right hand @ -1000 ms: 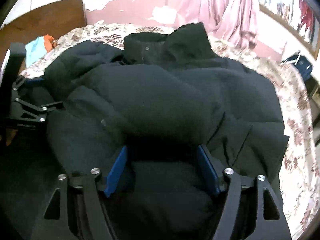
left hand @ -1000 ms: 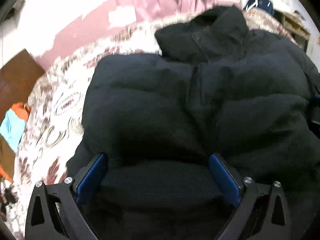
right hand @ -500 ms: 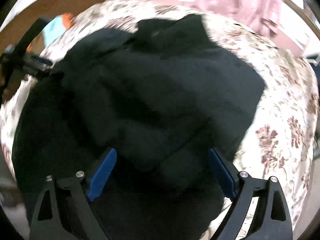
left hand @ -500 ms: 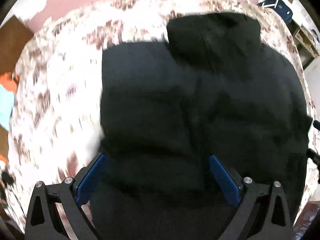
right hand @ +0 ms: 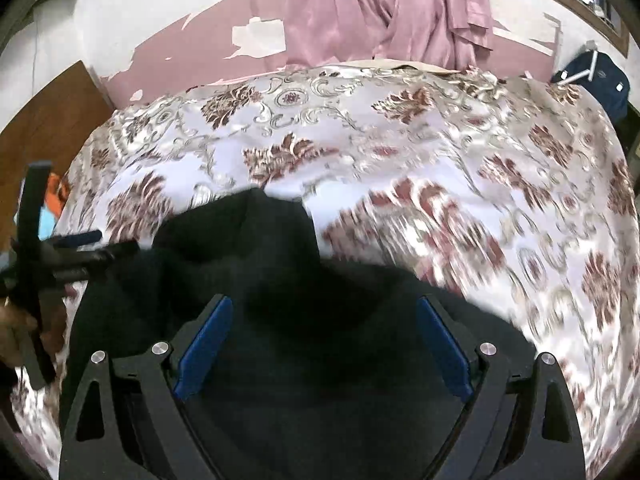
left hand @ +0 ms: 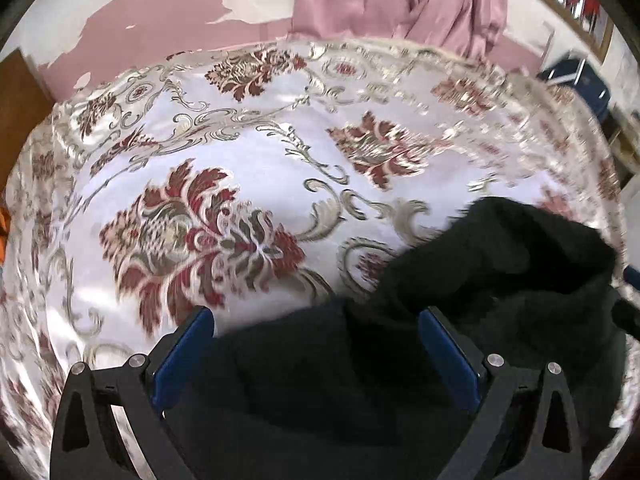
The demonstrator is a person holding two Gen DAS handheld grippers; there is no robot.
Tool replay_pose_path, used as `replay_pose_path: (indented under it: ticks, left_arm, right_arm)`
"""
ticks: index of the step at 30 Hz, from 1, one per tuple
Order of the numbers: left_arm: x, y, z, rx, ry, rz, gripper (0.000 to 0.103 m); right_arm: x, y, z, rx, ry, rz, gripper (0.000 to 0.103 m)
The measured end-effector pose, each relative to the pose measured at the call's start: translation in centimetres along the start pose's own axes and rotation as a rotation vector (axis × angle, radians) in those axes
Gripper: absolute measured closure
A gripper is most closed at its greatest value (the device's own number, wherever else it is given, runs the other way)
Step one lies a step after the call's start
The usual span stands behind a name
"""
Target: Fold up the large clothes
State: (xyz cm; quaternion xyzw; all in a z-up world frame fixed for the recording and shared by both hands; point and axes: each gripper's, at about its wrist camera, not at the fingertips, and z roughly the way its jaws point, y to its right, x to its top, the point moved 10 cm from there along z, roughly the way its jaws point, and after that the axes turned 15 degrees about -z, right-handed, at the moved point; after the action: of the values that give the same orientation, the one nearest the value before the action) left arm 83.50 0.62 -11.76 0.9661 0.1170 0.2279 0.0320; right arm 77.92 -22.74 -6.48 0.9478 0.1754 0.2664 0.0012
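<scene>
A black puffer jacket [left hand: 500, 272] lies on a floral bedspread [left hand: 240, 168], its stand-up collar toward the far side. My left gripper [left hand: 316, 316] hangs over the jacket's left part, jaws wide, with black fabric lying under and between the blue pads; no pinch shows. In the right wrist view the jacket [right hand: 248, 248] fills the lower middle. My right gripper [right hand: 324, 304] is open above it, just behind the collar. The left gripper [right hand: 116, 242] shows at the jacket's left edge. The jacket's near part is hidden below both grippers.
The bedspread [right hand: 480, 168] stretches bare beyond and right of the jacket. A pink curtain [right hand: 380, 8] hangs at the far wall, and a dark blue bag [right hand: 592, 76] sits at the far right. A wooden board [right hand: 48, 120] and orange cloth [right hand: 52, 200] are at the left.
Both grippers have swept forward over the jacket, from near its hem to just behind the collar. The right jaws have widened off a bunched fold. The left jaws stand as wide as before.
</scene>
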Motion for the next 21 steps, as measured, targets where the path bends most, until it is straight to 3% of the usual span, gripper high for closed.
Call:
replay_pose_path:
  ticks: [3, 6, 9, 10, 11, 12, 13, 14, 18, 21]
  left_arm:
    - [0.7, -0.1, 2.3, 0.011, -0.042, 0.007, 0.001]
    - [1.3, 0.7, 3.3, -0.034, -0.051, -0.005, 0.003]
    - [1.4, 2.3, 3.7, -0.095, -0.072, -0.009, 0.023]
    - [1.1, 2.9, 3.9, -0.120, -0.087, -0.009, 0.040]
    - [0.9, 3.2, 3.9, -0.130, -0.094, -0.008, 0.061]
    - [0.5, 3.4, 3.9, -0.143, -0.101, -0.006, 0.073]
    - [0.4, 3.6, 3.8, -0.164, -0.101, -0.009, 0.092]
    - [0.2, 3.7, 3.5, -0.193, -0.096, -0.020, 0.094]
    - [-0.3, 3.0, 1.0, -0.246, -0.049, -0.017, 0.096]
    - [-1.6, 2.4, -1.3, -0.278, -0.030, 0.044, 0.096]
  right_arm:
    - [1.7, -0.8, 2.4, -0.034, -0.071, -0.042, 0.014]
    - [3.4, -0.9, 3.1, -0.060, -0.065, -0.059, 0.014]
    - [4.2, -0.3, 3.5, -0.068, -0.052, -0.034, 0.014]
    - [4.2, -0.3, 3.9, -0.052, -0.055, -0.011, 0.016]
    - [4.0, -0.4, 4.1, -0.040, -0.055, 0.003, 0.021]
    - [3.8, -0.7, 4.4, -0.033, -0.060, 0.005, 0.040]
    - [3.6, -0.9, 4.5, -0.032, -0.065, -0.002, 0.059]
    - [3.3, -1.2, 4.4, -0.031, -0.054, -0.009, 0.071]
    - [2.7, -1.8, 1.7, -0.055, 0.036, -0.091, 0.090]
    - [0.9, -2.2, -0.7, -0.052, 0.069, -0.161, 0.093]
